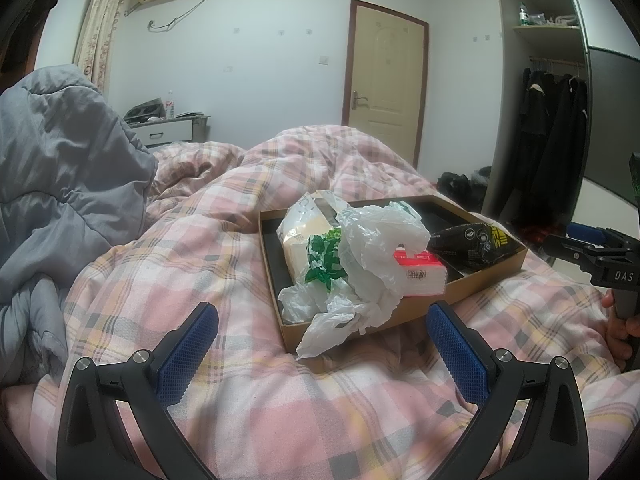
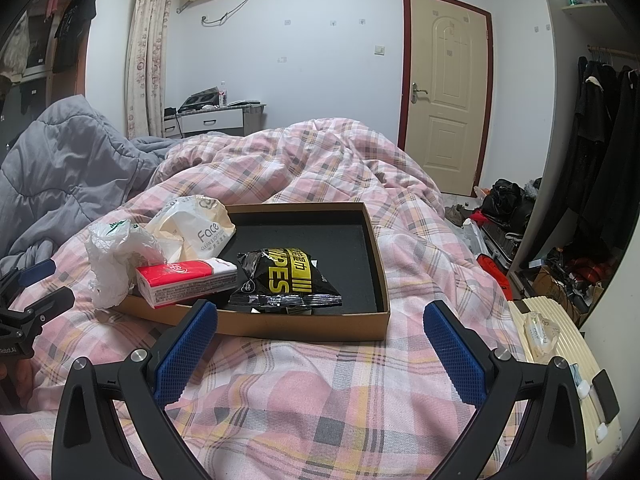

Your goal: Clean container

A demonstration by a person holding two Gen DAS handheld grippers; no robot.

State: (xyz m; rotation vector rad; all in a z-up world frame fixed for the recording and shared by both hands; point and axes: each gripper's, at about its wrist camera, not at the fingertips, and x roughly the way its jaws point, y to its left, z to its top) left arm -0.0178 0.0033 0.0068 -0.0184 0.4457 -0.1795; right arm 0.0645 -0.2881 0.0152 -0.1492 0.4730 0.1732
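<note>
We hold both grippers low over the plaid quilt (image 2: 320,400), left gripper (image 1: 322,332) and right gripper (image 2: 320,330) spread wide and empty (blue pads facing), before the cardboard tray (image 2: 304,326) holding a black wipes pack (image 2: 286,280), tissue pack (image 2: 186,280) and crumpled plastic bag (image 1: 372,240).

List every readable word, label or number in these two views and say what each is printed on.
"Face" over "CLEAN & SOFT", rest too small: cream tissue pack in the cardboard box.
"WIPES", first letter creased, beside yellow characters I cannot read: black wipes packet.
"DAS", cut off by the frame edge: right gripper's body.
Ends in "obot.AI", start cut off: left gripper's body.
Red and white carton: print too small.
</note>
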